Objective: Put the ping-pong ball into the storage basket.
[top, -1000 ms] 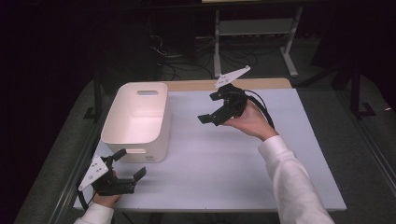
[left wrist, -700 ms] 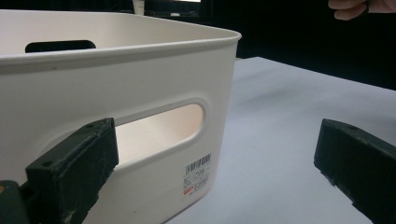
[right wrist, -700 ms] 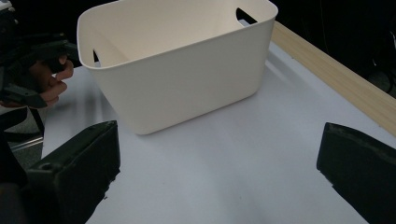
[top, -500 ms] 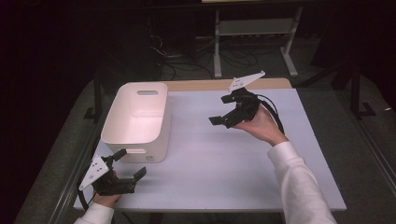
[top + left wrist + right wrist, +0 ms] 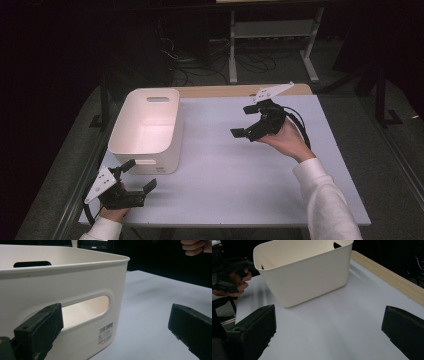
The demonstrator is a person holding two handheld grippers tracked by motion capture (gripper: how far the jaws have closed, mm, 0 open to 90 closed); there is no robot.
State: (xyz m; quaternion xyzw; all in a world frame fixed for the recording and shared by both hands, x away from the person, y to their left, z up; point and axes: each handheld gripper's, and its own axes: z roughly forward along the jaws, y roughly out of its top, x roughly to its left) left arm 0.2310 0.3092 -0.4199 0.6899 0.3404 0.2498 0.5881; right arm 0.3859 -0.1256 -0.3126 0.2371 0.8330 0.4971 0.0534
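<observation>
The table [image 5: 240, 175] has a pale grey top with a wooden far edge. A white plastic bin [image 5: 145, 131] stands on its left half.

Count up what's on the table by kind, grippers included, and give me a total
White plastic bin: 1
Handheld grippers: 2, the left gripper near the bin's front corner and the right gripper held above the table's far right part, both with jaws apart and holding nothing
Total: 3
</observation>
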